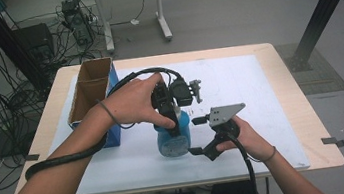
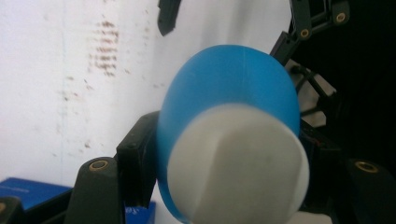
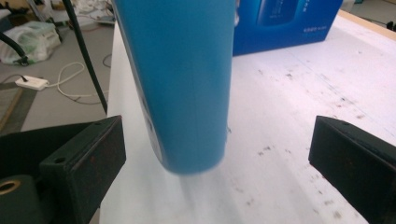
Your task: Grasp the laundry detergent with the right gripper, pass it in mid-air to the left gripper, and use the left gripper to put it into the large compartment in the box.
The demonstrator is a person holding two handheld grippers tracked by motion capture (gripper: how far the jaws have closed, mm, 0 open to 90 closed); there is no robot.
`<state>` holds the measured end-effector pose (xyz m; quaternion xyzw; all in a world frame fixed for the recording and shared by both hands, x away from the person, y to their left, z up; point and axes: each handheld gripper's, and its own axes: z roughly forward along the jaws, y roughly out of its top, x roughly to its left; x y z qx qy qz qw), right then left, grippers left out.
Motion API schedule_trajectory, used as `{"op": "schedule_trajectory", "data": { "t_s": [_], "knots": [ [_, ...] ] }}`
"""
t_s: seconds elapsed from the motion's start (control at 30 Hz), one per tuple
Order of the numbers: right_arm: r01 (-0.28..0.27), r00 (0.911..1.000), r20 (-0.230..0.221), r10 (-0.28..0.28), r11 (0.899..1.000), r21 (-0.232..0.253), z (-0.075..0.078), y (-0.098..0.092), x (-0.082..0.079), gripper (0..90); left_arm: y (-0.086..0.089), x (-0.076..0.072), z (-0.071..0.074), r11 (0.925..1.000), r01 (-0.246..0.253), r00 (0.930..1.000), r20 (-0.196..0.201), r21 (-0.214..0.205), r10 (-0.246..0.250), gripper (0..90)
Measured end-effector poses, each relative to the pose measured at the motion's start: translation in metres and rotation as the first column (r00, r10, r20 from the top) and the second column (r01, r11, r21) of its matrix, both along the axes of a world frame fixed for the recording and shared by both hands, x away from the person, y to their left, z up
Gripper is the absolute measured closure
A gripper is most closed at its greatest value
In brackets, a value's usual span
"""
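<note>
At a table covered by a white mat, the left gripper has its jaws clamped on a blue bottle, held tilted above the mat's middle, toward the near edge, its pale round end turned toward the person. The right gripper sits just beside the bottle, its jaws spread wide to either side of the blue body without touching it. An open blue carton lies along the mat's left edge.

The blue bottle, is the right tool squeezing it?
Apart. The right gripper view shows the right tool open, with gaps between both black jaws and the blue bottle.
</note>
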<state>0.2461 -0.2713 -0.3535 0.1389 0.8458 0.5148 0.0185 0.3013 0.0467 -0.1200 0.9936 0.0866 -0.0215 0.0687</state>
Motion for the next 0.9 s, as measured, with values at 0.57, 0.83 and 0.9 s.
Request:
{"op": "schedule_trajectory", "data": {
  "t_s": [0.57, 0.83, 0.9],
  "knots": [
    [0.049, 0.9988, -0.004, -0.049, 0.999, -0.02, -0.002, -0.009, -0.004, 5.9, 0.01, 0.001, 0.025, 0.9909, -0.134, 0.9904, 0.033, -0.015, 0.134, 36.5],
    [0.061, 0.9981, -0.01, -0.061, 0.998, -0.019, -0.004, -0.01, -0.006, 5.9, 0.017, 0.009, 0.035, 0.9603, -0.278, 0.959, 0.051, -0.022, 0.279, 36.6],
    [0.068, 0.9977, -0.009, -0.068, 0.998, -0.018, -0.004, -0.011, -0.007, 5.9, 0.018, 0.011, 0.036, 0.9526, -0.304, 0.9512, 0.051, -0.019, 0.304, 36.6]
  ]
}}
